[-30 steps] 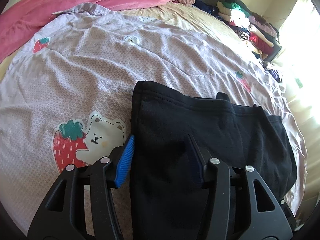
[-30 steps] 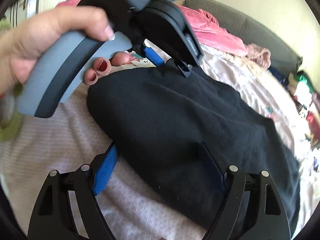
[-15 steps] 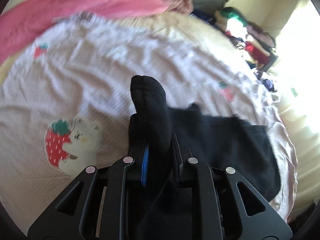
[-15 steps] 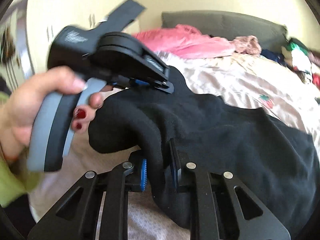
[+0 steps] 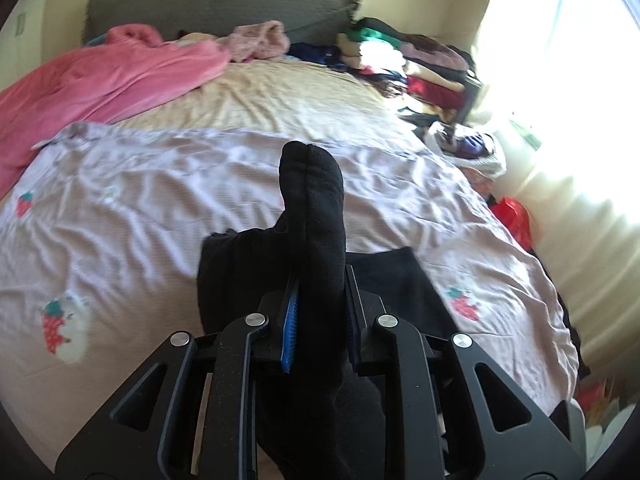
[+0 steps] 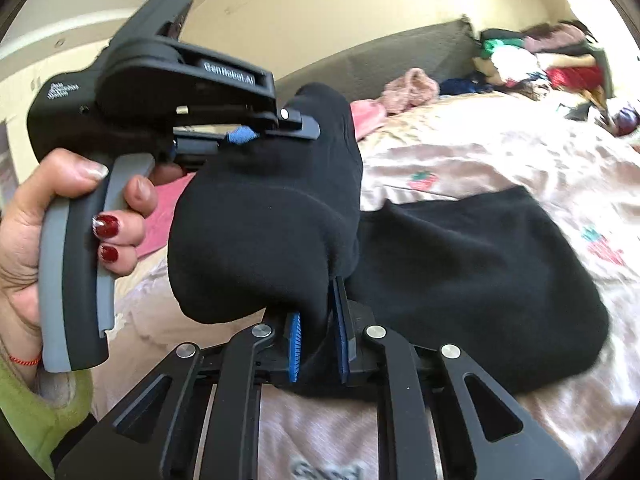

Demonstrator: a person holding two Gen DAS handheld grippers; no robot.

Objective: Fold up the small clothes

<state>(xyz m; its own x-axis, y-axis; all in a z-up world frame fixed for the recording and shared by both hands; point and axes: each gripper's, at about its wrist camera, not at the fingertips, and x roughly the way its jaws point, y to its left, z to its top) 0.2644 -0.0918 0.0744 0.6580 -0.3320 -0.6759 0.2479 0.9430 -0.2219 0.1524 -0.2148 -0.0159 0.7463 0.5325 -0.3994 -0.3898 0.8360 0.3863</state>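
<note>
**Both corners up off the bed**

Lifted since a second ago: the black garment (image 5: 316, 216) lay flat on the lilac sheet (image 5: 140, 200) then, with both sets of jaws spread around its near edge. Now each has closed on a bunch of cloth and carried it up and forward, so the headboard (image 5: 216, 4) and the pink blanket (image 5: 100, 80) show where only bedding showed before.

The left hand-held gripper (image 5: 318, 320) pinches a thick fold that stands up past its tips; the far part of the garment trails on the sheet below. The right hand-held gripper (image 6: 318, 344) is pressed onto its own corner, and from its camera I see the left tool gripped in the person's hand (image 6: 60, 216), the cloth sagging in a hump between the two grips while the rest lies on the bed.

This looks like the first fold in progress: near edge raised, ready to go over the far half. The next move, I judge, calls for carrying both corners forward together and level, keeping the span taut so the hump flattens, then lowering them onto the far edge before letting go. Uneven travel would skew the fold.
</note>
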